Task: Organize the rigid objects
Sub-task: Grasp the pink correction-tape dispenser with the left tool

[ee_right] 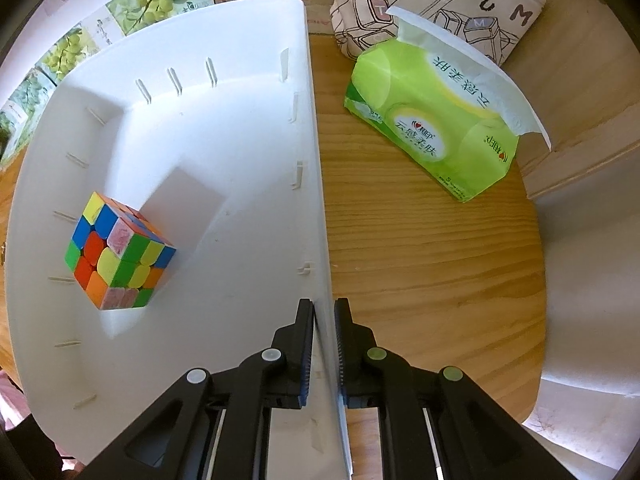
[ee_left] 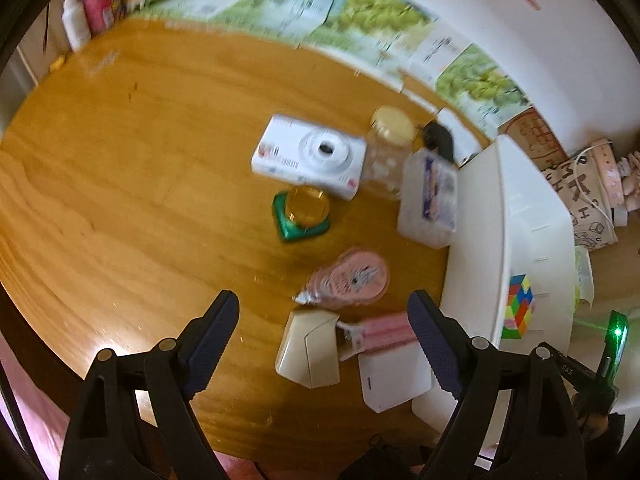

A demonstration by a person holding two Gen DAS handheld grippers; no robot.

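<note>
The right gripper [ee_right: 324,320] clamps its jaws on the near wall of the white bin [ee_right: 240,120], steadying it; a puzzle cube [ee_right: 116,252] already lies inside. The left gripper [ee_left: 324,320] hangs with jaws wide open and empty over the beige box [ee_left: 310,350] on the wooden surface [ee_left: 140,180], left of the bin. Centre the jaws across the box's short sides, lower fully, then close.

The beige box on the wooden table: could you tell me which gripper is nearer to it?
Left. The left gripper hangs open right over the beige box; the right gripper is off at the white bin, shut on its wall.
</note>
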